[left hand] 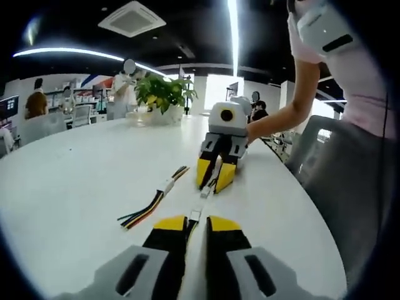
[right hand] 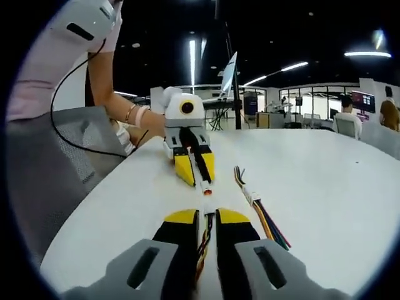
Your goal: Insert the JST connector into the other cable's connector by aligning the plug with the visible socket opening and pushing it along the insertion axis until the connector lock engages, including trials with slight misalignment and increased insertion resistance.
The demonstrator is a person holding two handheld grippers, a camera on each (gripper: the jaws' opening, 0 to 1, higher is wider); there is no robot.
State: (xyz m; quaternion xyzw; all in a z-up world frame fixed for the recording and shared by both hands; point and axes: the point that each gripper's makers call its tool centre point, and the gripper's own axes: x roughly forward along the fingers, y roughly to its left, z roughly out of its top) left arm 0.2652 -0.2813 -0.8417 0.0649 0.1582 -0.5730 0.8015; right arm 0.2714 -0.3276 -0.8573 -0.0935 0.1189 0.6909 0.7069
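JST connector halves [right hand: 205, 186] hang between the two claws, above the white table [left hand: 75, 181] near its edge by the seated person. Left claw [left hand: 194, 220] is closed on one cable just behind its small white plug; right claw [right hand: 207, 215] is clamped on the other cable's wires. A spare multicoloured cable [left hand: 150, 205] lies loose alongside. These leads look light and limp, the housings small and brittle, so holding close behind each housing should keep them aligned.

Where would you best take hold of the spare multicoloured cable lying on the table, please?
Probably at the spare cable's white connector, closing from above across its sides. It is the one rigid part, while the wires fan out loose. It lies flat on the table, apart from both grippers.
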